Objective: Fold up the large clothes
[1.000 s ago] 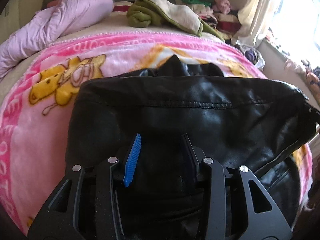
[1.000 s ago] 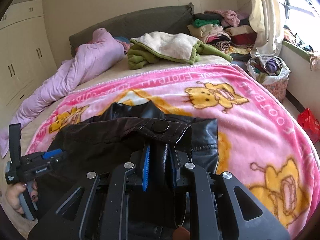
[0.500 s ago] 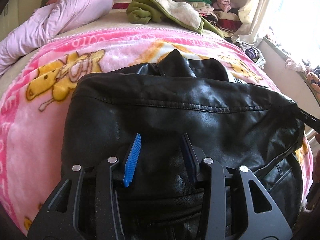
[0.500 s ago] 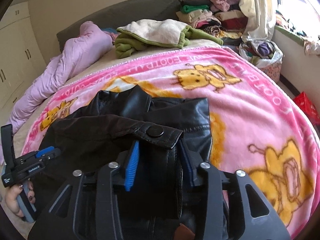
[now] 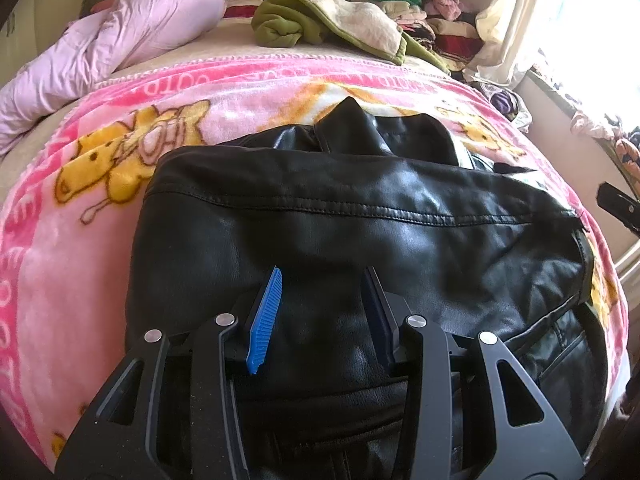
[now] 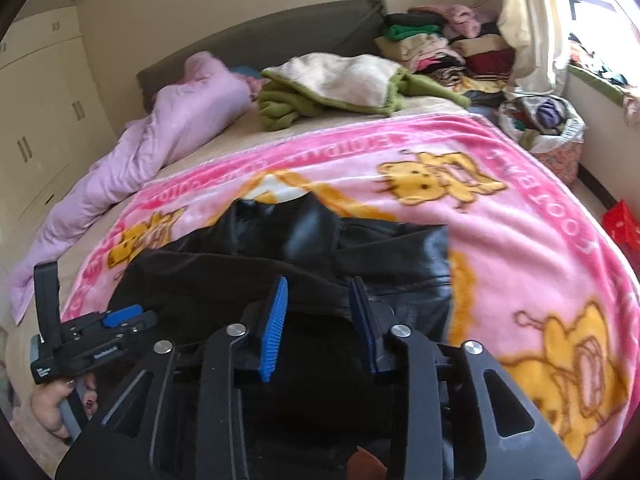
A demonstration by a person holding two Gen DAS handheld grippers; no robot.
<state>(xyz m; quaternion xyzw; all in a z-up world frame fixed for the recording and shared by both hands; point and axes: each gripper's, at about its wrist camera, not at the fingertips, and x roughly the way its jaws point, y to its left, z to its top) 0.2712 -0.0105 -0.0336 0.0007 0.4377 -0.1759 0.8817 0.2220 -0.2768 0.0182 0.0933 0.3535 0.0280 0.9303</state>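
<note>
A black leather jacket [image 5: 360,208] lies folded on the pink blanket, collar toward the headboard. My left gripper [image 5: 322,276] sits low over its near part, and a thick bulge of leather fills the gap between the blue pads, which appear to pinch it. In the right wrist view the jacket [image 6: 360,248] is blurred. My right gripper [image 6: 319,284] hovers over its right half, jaws closing, pads clear of the leather seen in the gap. A hand [image 6: 52,404] holds the left gripper [image 6: 120,316] at the jacket's left edge. The right gripper's tip [image 5: 616,202] shows at the far right.
The pink cartoon blanket [image 6: 520,240] covers the bed. A lilac quilt [image 6: 168,140] lies along the left side, a green and cream blanket [image 6: 340,80] near the headboard. Stacked clothes [image 6: 440,44] and a full basket [image 6: 548,128] stand at the right. Cupboards [image 6: 40,100] line the left wall.
My right gripper let go of the snap-buttoned flap it was pinching and drew back, its pads now apart. The flap has dropped onto the jacket. The left gripper has not moved.
</note>
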